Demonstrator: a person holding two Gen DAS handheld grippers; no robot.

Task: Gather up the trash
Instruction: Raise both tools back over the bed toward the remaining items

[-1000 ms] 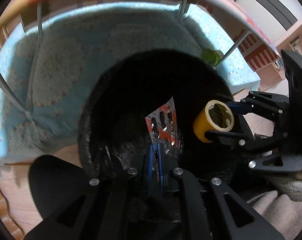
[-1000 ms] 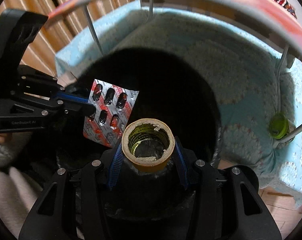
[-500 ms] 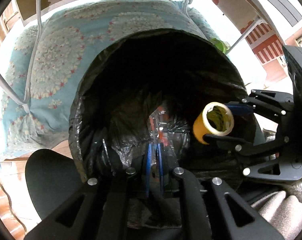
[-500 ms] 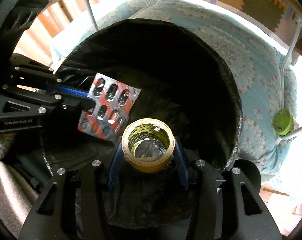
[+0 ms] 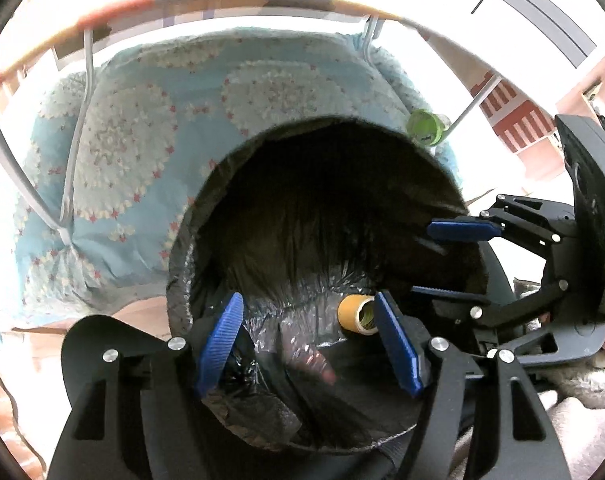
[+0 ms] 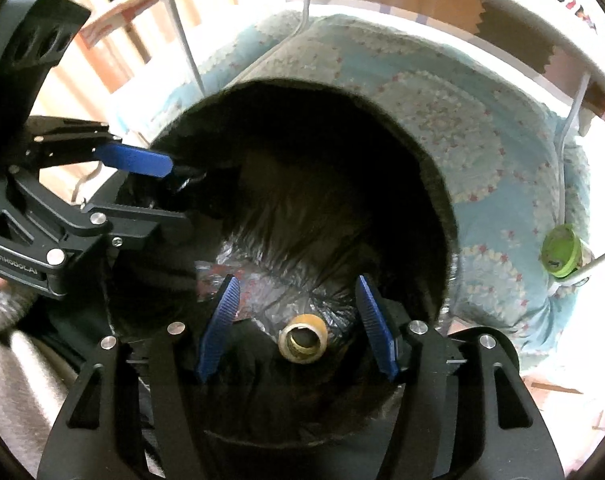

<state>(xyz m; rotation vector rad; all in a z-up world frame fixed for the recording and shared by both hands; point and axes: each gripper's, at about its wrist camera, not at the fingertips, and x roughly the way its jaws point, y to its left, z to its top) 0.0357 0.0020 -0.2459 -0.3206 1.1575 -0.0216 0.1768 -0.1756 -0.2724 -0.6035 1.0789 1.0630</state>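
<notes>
A black trash bag stands open below both grippers. A yellow tape roll lies inside it at the bottom. A red and silver pill blister pack lies blurred inside the bag beside the roll; in the right wrist view it shows faintly. My left gripper is open and empty over the bag's mouth. My right gripper is open and empty over the bag, and also shows in the left wrist view.
A light blue flowered cloth lies behind the bag under a white wire-frame table. A green round lid sits by the bag's rim. Wooden floor lies to the lower left.
Both grippers have opened. The tape roll has left the right gripper and the blister pack has left the left gripper; both now lie in the bag.
</notes>
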